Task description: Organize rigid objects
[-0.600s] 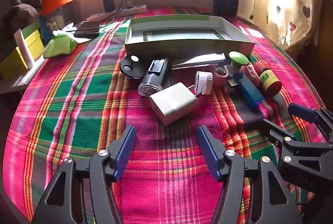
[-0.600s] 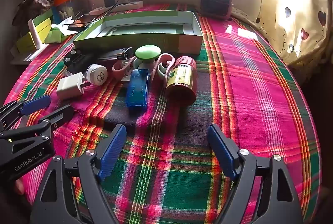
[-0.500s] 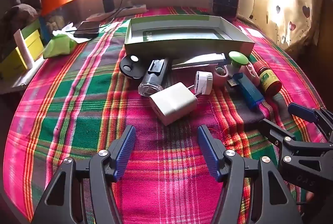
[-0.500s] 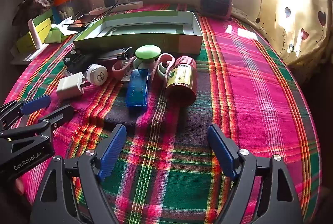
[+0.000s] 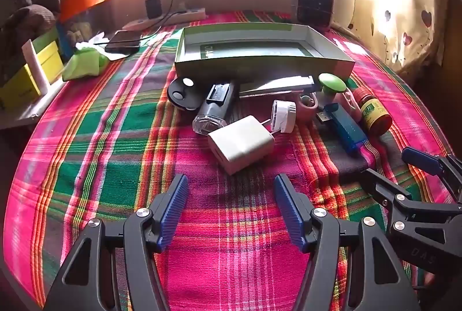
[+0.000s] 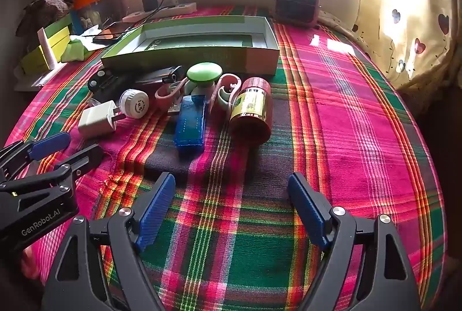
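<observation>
From the left wrist view, the left gripper (image 5: 231,210) hangs above a plaid cloth (image 5: 115,143) that covers the bed, its blue-padded fingers (image 5: 173,210) spread wide with only bare cloth between them. Just ahead lies a white charger (image 5: 241,142), its prongs touching a small white round adapter (image 5: 283,116). Behind these sits a black torch with a clear lens (image 5: 212,110), and left of it a black round disc (image 5: 182,94). A silver trimmer (image 5: 277,85) lies along the front wall of an open green box (image 5: 260,67), which holds nothing but a printed insert. To the right are a green-capped piece (image 5: 332,83), a blue USB stick (image 5: 343,129) and a red jar with a yellow label (image 5: 374,116) lying on its side. The right gripper (image 5: 404,166) enters at the right edge, fingers apart.

From the right wrist view, the right gripper (image 6: 232,210) hovers over the cloth (image 6: 346,123) with its fingers (image 6: 309,210) held wide and nothing between them. The red jar (image 6: 252,111) and blue USB stick (image 6: 190,123) lie nearest, side by side. Pink hooks (image 6: 228,85) rest between the jar and the green-capped piece (image 6: 203,74). The charger (image 6: 98,120) and adapter (image 6: 134,104) lie farther left, the box (image 6: 187,57) behind all. The left gripper (image 6: 66,146) shows at the left edge, open. A phone (image 6: 112,32) lies beside the box's far left corner.
</observation>
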Available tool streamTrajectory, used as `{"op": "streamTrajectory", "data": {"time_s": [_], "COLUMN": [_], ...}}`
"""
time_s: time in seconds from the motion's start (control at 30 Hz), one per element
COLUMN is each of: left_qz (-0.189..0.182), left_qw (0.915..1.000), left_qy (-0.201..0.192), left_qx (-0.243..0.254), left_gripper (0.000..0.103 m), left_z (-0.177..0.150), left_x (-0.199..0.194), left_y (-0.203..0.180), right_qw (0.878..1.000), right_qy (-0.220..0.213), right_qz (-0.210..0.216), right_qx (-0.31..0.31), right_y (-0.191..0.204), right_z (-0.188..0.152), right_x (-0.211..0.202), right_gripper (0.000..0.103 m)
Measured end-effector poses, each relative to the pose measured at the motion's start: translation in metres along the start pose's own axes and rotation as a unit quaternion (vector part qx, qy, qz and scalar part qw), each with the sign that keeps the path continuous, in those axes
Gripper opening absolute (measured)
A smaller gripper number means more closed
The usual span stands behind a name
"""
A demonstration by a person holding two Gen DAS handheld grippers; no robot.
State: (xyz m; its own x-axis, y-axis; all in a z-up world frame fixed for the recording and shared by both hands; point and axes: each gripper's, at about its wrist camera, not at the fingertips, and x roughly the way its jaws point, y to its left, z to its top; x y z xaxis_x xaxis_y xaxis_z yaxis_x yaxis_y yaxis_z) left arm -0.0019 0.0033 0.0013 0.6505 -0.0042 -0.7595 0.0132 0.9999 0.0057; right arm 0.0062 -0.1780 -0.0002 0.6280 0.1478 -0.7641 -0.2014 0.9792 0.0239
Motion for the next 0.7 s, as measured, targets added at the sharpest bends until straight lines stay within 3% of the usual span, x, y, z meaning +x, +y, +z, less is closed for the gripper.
{"op": "streamTrajectory", "data": {"time_s": [0.7], "left_qz": [0.002], "left_qw": [1.0000], "left_qy": [-0.001], "left_qx": [0.002], "left_gripper": [0.062], "left_z": [-0.0007], "left_x": [-0.0001], "left_y": [-0.0018], "right_qw": [1.000], "right_qy": [-0.001], "right_qz": [0.000], "right_qx": [0.001], "right_y": [0.0002], "right_z": [-0.0009], "right_x": [-0.0008], "right_gripper": [0.081]}}
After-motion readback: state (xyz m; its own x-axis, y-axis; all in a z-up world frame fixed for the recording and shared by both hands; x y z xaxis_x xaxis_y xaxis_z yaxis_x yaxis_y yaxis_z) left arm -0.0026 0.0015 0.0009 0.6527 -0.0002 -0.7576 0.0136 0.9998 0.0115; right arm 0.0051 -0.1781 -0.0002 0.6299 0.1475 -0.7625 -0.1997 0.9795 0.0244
